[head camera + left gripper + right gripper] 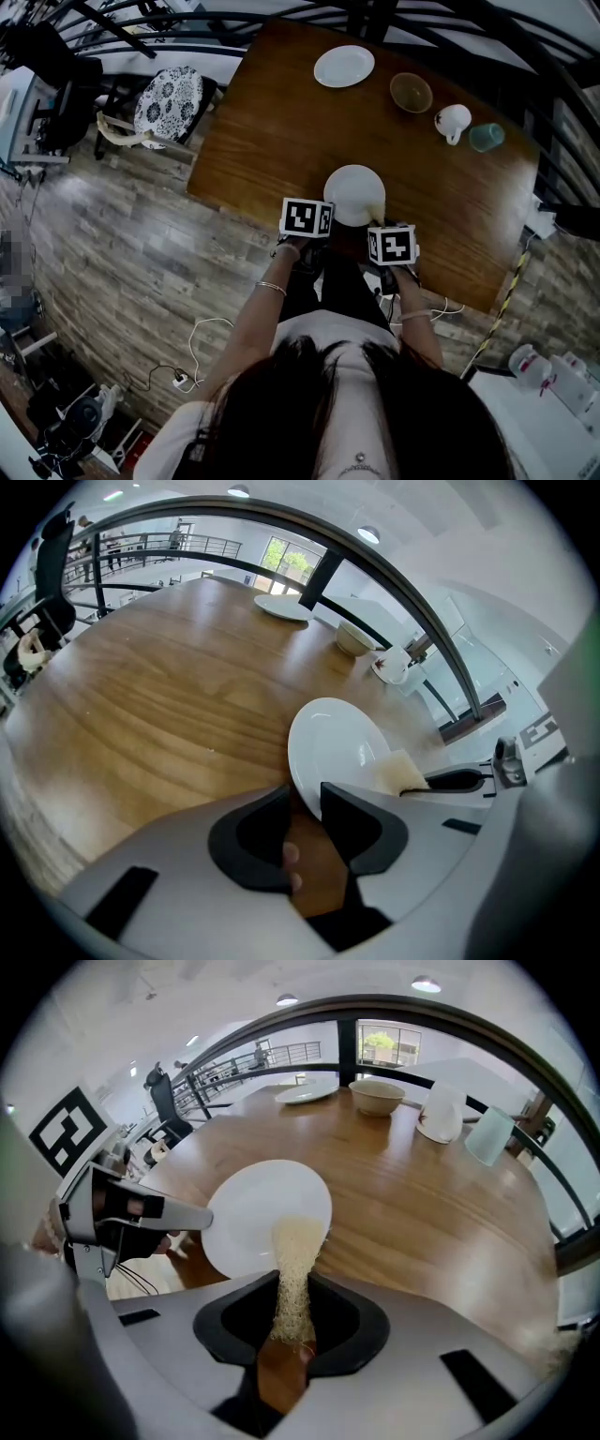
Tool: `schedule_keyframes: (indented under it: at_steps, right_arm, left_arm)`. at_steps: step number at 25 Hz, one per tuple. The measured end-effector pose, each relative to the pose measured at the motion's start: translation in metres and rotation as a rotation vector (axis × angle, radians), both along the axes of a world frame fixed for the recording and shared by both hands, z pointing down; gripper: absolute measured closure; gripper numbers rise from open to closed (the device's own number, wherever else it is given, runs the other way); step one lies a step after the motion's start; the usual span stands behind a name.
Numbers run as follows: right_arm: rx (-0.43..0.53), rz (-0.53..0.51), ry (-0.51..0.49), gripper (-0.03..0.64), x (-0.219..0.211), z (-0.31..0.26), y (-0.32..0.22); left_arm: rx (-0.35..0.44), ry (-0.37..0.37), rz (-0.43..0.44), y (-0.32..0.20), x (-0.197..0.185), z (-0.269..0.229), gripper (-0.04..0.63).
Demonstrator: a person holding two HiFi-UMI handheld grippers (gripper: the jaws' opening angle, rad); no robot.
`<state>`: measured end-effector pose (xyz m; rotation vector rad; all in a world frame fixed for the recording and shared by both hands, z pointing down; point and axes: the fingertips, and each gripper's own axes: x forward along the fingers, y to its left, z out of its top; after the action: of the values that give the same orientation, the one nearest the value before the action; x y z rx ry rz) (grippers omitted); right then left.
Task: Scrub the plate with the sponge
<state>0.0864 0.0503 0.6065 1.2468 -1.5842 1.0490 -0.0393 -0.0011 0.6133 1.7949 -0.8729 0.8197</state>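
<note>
Head view: seen from above, a person stands at the near edge of a brown wooden table [281, 122] with a gripper in each hand. A white plate [352, 192] sits at that near edge, between the two grippers. Whether it rests on the wood or is raised off it cannot be told.

The left gripper [305, 813] is clenched on the plate's near left rim. In the left gripper view the thin rim runs down into the gap between the two dark jaws, and the plate's face slants up and away from them.

The right gripper [293, 1321] is grasping a pale yellow sponge [295, 1269]. In the right gripper view the jaws pinch the sponge into a narrow strip. Its free end lies against the plate's face, near the plate's right rim.

Farther back on the table stand other dishes, well apart from the plate being held. A second white plate [344, 66] lies at the far edge. To its right come a tan bowl [411, 92], then a white mug [453, 122] lying on its side, then a pale green cup [486, 137].

Left of the table, on the plank floor, stands a chair with a black and white patterned cushion [169, 103].
</note>
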Motion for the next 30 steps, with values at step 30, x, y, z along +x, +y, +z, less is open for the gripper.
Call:
schedule_keyframes:
  at_steps: [30]
  right_arm:
    - [-0.105, -0.099, -0.051, 0.517, -0.041, 0.002, -0.019]
  left_arm:
    - [-0.013, 0.009, 0.019, -0.002, 0.0, -0.003, 0.497]
